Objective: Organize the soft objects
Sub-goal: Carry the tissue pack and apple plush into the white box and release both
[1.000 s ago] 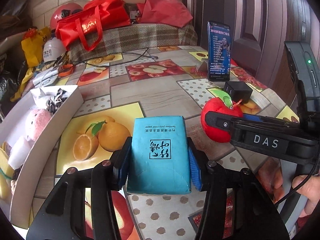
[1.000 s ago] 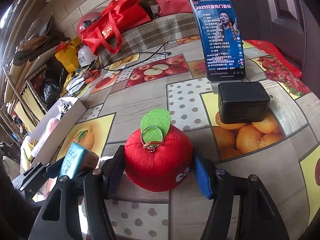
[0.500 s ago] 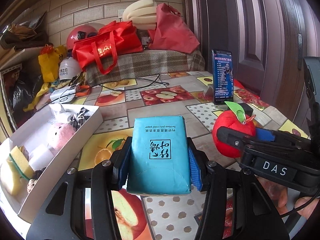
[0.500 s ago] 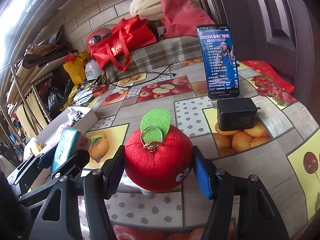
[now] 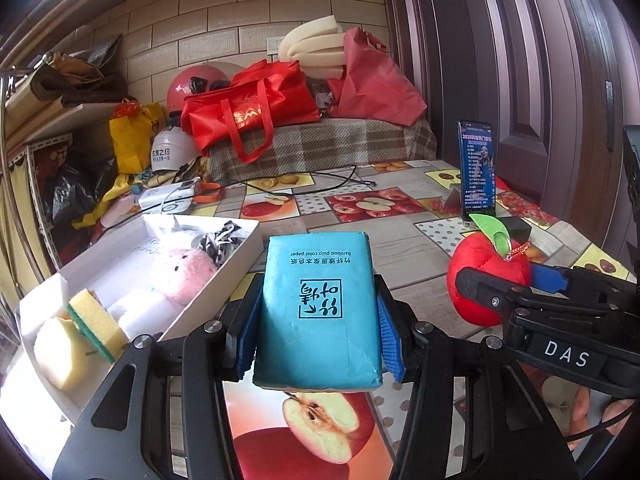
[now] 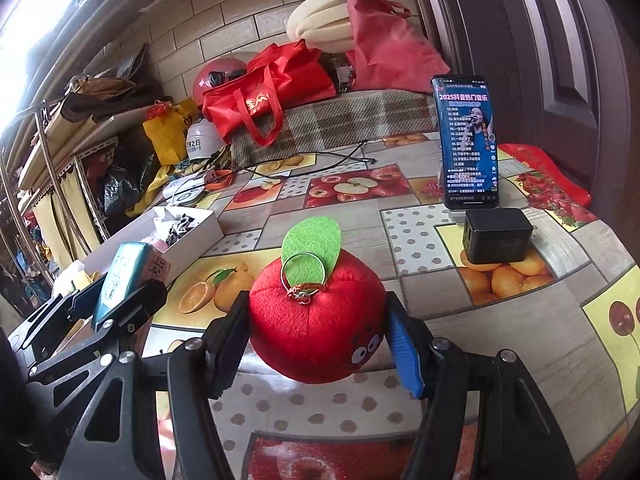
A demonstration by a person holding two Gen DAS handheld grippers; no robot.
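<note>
Left of the left gripper, one white box is now drawn closer, so drop-off looks near. One blue tissue pack is clamped there; one red plush apple is clamped by the right gripper. Two sponges and one pink plush are boxed.

We see a beige brick-tiled wall, a dark brown panelled door, metal shelving, and daylight glaring from the upper left.
</note>
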